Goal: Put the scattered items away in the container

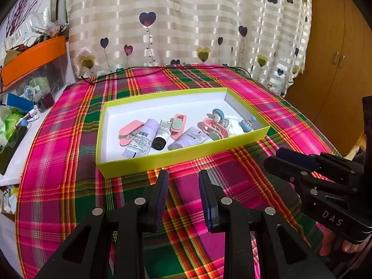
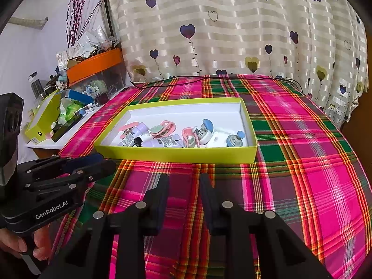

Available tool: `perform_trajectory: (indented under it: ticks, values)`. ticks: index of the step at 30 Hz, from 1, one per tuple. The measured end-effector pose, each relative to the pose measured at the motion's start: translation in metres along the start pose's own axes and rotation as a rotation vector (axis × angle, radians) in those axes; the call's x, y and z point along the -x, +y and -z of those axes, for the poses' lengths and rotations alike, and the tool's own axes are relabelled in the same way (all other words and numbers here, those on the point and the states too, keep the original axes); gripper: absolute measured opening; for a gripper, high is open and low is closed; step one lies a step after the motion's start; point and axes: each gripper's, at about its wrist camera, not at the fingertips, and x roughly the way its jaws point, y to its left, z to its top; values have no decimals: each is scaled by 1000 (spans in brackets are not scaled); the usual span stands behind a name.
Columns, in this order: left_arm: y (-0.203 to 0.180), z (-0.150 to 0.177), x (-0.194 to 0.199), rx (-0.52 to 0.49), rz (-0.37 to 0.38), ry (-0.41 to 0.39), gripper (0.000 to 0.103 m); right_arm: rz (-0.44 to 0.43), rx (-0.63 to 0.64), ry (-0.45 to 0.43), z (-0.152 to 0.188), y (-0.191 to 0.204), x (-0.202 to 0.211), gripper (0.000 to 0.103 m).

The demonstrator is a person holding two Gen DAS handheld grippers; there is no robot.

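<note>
A shallow yellow-green box [image 1: 183, 154] [image 2: 176, 154] with a white inside sits on the plaid tablecloth. In it lie pink clips [image 1: 130, 131] [image 2: 166, 126], lilac tubes [image 1: 141, 140] [image 2: 162, 142], a white tube with a black cap [image 1: 161, 134], and small blue-capped round items [image 1: 247, 124] [image 2: 234, 139]. My left gripper [image 1: 183, 197] is open and empty, just short of the box's near wall. My right gripper [image 2: 183, 200] is open and empty, also near the box front. Each gripper shows in the other's view: the right one [image 1: 288, 162], the left one [image 2: 93, 162].
The plaid cloth [image 2: 302, 162] covers the table. A black cable [image 1: 162, 69] runs along the far edge by the heart-print curtain. To the left stands a cluttered side shelf with an orange-lidded bin [image 1: 34, 55] [image 2: 95, 65] and another yellow-green box [image 2: 43, 118].
</note>
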Motion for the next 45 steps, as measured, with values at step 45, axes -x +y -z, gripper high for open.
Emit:
perform_trajectory:
  ticks: [45]
  values:
    - [22, 21, -5, 38, -18, 51, 28, 1, -17, 43, 10, -7, -6, 28]
